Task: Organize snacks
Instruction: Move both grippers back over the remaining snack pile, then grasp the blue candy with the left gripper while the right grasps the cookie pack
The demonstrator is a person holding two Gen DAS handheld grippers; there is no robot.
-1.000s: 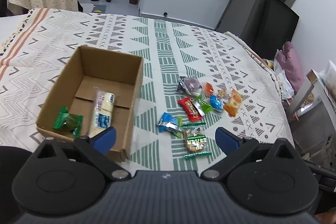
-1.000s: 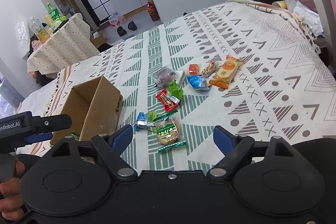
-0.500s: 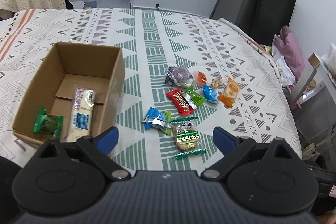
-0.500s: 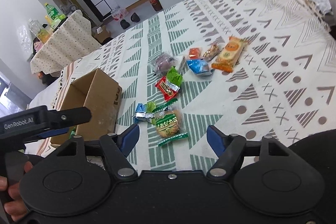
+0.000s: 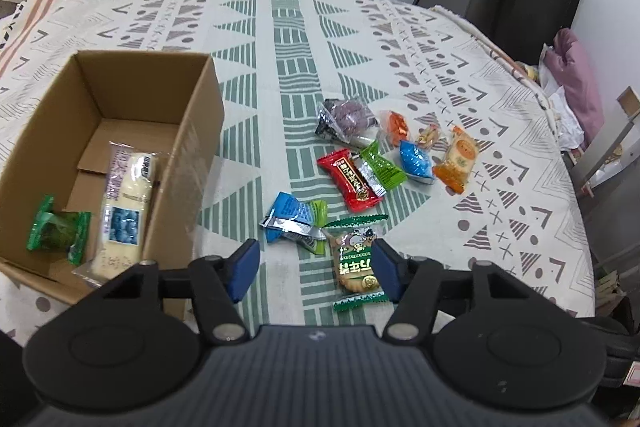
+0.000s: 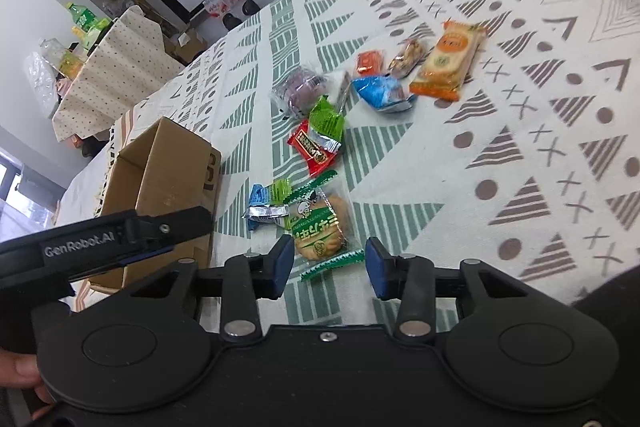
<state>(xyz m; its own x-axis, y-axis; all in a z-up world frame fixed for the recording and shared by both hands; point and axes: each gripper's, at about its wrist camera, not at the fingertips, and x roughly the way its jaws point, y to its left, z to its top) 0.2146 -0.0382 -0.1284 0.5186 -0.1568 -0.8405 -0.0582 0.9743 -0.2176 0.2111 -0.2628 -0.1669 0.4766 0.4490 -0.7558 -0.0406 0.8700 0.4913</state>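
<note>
Both grippers have dropped closer to the snacks. Left wrist view: left gripper (image 5: pixel 314 269) gapes wide, empty, near the box (image 5: pixel 176 155). Right wrist view: right gripper (image 6: pixel 325 263) spreads wide astride the green-labelled cracker packet (image 6: pixel 320 227) on the cloth; light, crinkly, brittle, so pinch its middle gently.

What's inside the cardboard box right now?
In the cardboard box: a green snack packet and a long white packet. The floor beneath them is covered.

Loose snack packets (image 5: pixel 362 175) on cloth, two in cardboard box (image 5: pixel 200 115)
</note>
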